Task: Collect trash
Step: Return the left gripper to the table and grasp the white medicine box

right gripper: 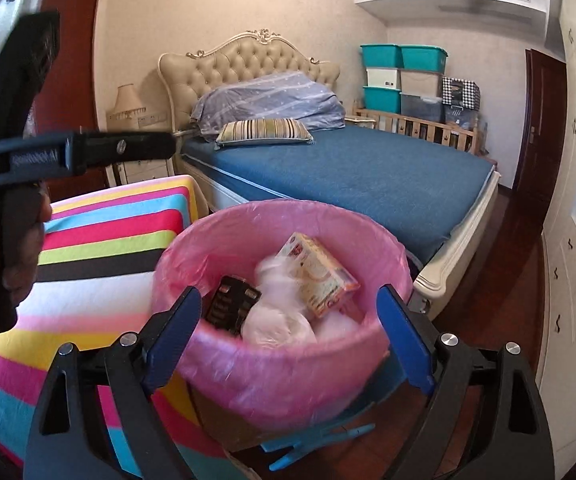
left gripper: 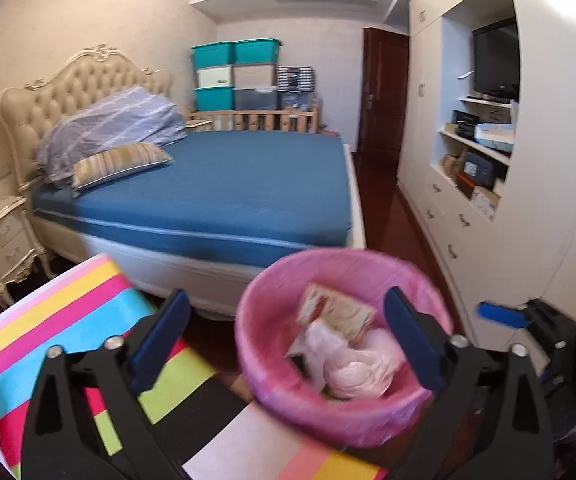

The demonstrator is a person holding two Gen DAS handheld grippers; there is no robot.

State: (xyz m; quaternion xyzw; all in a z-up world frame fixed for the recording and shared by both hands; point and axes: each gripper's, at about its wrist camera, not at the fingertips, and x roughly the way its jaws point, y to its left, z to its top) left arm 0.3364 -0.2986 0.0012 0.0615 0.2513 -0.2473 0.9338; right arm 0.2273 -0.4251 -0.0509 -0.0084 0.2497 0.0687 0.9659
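Note:
A bin lined with a pink bag (left gripper: 272, 368) (right gripper: 288, 376) stands beside the striped table. Inside lie a small printed carton (left gripper: 339, 312) (right gripper: 319, 276), crumpled white tissue or plastic (left gripper: 351, 364) (right gripper: 276, 320) and a dark wrapper (right gripper: 230, 306). My left gripper (left gripper: 288, 344) is open and empty, just above the bin's near-left side. My right gripper (right gripper: 289, 332) is open and empty, straddling the bin's near rim. The left gripper also shows from the side at the left of the right wrist view (right gripper: 68, 156).
A striped multicoloured tablecloth (left gripper: 60, 320) (right gripper: 100, 248) covers the table to the left. A bed with a blue sheet (left gripper: 216, 192) (right gripper: 367, 176) lies behind. White wardrobe with shelves (left gripper: 527, 160) at the right. A blue clip-like item (right gripper: 319, 440) lies on the dark wood floor under the bin.

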